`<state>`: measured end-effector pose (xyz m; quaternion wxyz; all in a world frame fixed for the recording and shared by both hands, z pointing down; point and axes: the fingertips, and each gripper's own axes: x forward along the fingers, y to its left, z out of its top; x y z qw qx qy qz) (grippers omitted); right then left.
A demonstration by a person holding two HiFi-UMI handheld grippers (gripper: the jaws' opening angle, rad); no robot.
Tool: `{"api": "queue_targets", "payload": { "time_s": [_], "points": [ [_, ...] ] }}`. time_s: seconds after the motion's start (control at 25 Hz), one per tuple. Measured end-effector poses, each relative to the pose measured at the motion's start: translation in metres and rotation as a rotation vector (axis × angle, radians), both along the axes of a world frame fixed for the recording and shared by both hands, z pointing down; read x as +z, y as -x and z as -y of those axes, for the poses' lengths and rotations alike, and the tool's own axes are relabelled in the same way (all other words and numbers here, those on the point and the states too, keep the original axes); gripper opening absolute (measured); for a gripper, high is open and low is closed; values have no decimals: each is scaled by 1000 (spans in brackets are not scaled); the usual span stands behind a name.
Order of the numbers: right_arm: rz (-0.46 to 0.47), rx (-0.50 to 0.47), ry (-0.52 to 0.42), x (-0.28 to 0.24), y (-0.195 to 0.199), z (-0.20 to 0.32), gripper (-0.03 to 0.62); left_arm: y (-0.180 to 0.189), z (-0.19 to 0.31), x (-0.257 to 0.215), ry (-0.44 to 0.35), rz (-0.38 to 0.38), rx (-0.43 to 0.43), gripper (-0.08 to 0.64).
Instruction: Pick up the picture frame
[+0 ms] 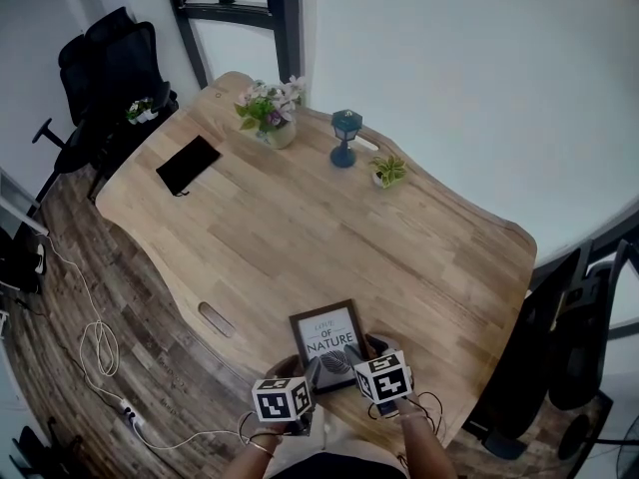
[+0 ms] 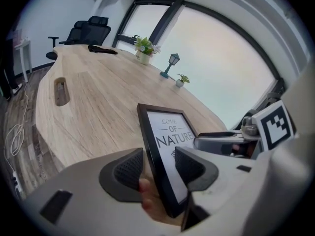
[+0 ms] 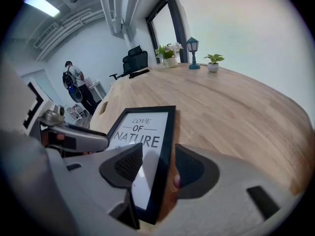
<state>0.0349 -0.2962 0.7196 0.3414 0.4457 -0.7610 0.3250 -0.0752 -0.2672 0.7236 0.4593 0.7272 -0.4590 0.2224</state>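
The black picture frame (image 1: 327,342) with the print "LOVE OF NATURE" sits at the near edge of the wooden table (image 1: 329,228). My left gripper (image 1: 310,372) is shut on its lower left edge, and my right gripper (image 1: 365,353) is shut on its lower right edge. In the left gripper view the frame (image 2: 170,136) runs between the two pads of my left gripper (image 2: 158,168). In the right gripper view the frame (image 3: 142,132) has its right border pinched in my right gripper (image 3: 158,166). Whether the frame is off the table I cannot tell.
At the far side of the table stand a flower vase (image 1: 272,118), a blue lantern (image 1: 345,138) and a small potted plant (image 1: 389,171). A black pouch (image 1: 188,164) lies far left. Office chairs (image 1: 110,68) stand beyond; cables (image 1: 100,347) lie on the floor.
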Motion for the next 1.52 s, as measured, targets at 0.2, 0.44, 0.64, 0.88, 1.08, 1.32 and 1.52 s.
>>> {"api": "queue_targets", "payload": {
  "time_s": [0.2, 0.44, 0.64, 0.88, 1.08, 1.32, 1.52],
  "points": [
    [-4, 5, 16, 5, 2, -5, 187, 1, 1, -4, 2, 45, 41, 193],
    [14, 17, 13, 6, 1, -4, 179, 0, 1, -5, 19, 64, 52, 193],
    [11, 30, 17, 6, -1, -3, 169, -1, -1, -3, 21, 94, 58, 157],
    [-2, 30, 23, 5, -1, -7, 160, 6, -4, -3, 41, 115, 47, 103],
    [-2, 36, 7, 5, -2, -10, 152, 7, -7, -2, 40, 113, 34, 94],
    [0, 27, -19, -2, -1, -16, 135, 9, -14, -3, 32, 111, 22, 94],
    [7, 28, -39, -9, 0, -21, 121, 12, -20, -9, 19, 113, 8, 87]
  ]
}}
